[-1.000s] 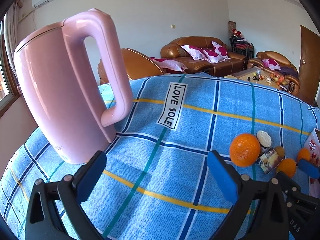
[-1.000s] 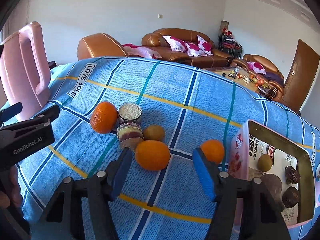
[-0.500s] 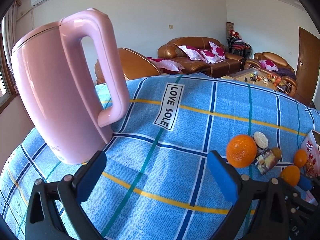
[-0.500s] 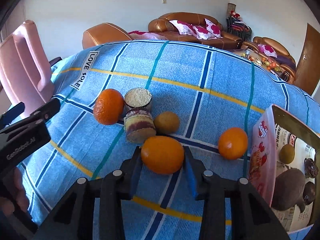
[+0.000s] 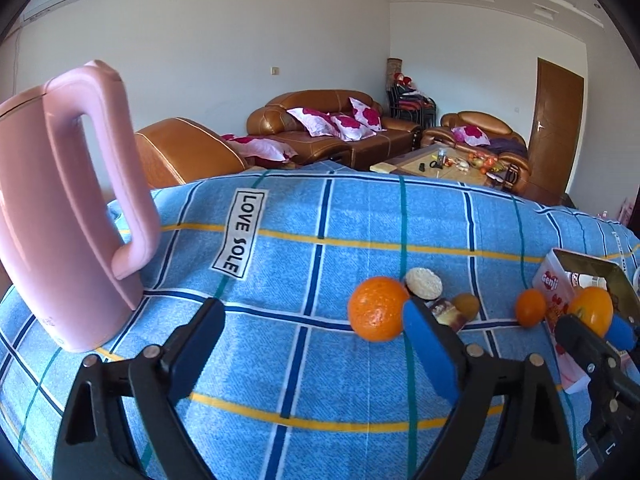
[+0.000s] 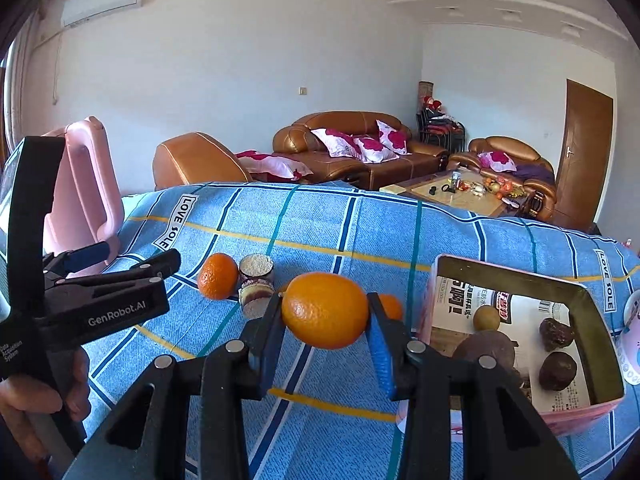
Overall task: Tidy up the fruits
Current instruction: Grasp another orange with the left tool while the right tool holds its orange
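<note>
My right gripper (image 6: 326,330) is shut on a large orange (image 6: 325,310) and holds it above the blue checked cloth, left of the open pink box (image 6: 600,404). The box holds a small yellow-brown fruit (image 6: 486,317) and several dark fruits (image 6: 554,364). The held orange also shows in the left wrist view (image 5: 591,309), beside the box (image 5: 554,280). A second orange (image 5: 377,313) (image 6: 218,276), a smaller orange (image 5: 530,307) and a brown fruit (image 5: 466,305) lie on the cloth. My left gripper (image 5: 316,340) is open and empty, left of the second orange.
A tall pink kettle (image 5: 60,216) stands at the left of the table. Two small round cakes (image 6: 256,280) lie beside the oranges. Sofas and a coffee table stand beyond the table's far edge.
My right gripper closed on the large orange and lifted it off the cloth, toward the box. My left gripper shifted slightly; the kettle sits further left in its view.
</note>
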The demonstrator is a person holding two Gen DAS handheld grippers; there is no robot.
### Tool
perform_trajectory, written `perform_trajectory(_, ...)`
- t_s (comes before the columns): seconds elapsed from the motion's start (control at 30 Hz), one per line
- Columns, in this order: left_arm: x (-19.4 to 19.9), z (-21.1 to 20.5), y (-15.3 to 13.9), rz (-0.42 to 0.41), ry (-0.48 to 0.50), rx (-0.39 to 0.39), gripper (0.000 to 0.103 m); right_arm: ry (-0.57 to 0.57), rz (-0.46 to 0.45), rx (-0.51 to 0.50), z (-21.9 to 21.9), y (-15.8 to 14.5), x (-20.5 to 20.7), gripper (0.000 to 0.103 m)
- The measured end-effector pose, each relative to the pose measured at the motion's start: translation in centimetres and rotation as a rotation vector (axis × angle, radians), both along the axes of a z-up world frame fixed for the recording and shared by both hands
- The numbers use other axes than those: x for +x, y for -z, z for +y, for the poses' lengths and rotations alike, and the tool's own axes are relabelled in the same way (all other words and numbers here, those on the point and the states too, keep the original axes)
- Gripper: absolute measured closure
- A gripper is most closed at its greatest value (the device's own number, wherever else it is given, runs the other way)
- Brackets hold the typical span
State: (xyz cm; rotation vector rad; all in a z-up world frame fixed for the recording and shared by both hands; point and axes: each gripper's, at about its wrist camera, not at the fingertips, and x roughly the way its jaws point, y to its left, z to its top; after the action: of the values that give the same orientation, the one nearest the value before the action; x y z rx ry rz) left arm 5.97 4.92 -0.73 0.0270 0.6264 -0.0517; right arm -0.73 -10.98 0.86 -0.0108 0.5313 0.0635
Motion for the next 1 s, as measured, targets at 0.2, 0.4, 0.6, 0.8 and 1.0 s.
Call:
perform_trajectory(0.2, 2.6, -2.4, 1.0, 0.08, 0.035, 0.049, 0.015, 0.0, 0.018, 0.033, -0.8, 0.2, 0.0, 0.062)
perform_trajectory(0.4, 4.7, -2.9, 1.9, 0.156, 0.056, 0.021, 0.019, 0.005, 0.02, 0.06, -1.6, 0.2, 0.0, 0.062)
perform_trajectory(0.6, 6.5, -1.1, 3.3, 0.269, 0.067, -0.156, 0.026, 0.004, 0.048, 0.08, -2.0, 0.7, 0.7, 0.062)
perform_trajectory(0.8, 5.9, -1.0, 3.1, 0.265, 0.079, -0.182, 0.055, 0.002, 0.066, 0.089, -2.2, 1.1, 1.1, 0.062)
perform_trajectory(1.0, 4.7, 0.5, 2.8, 0.237, 0.041, -0.245, 0.055, 0.012, 0.056, 0.098, -2.6, 1.0, 1.0, 0.062)
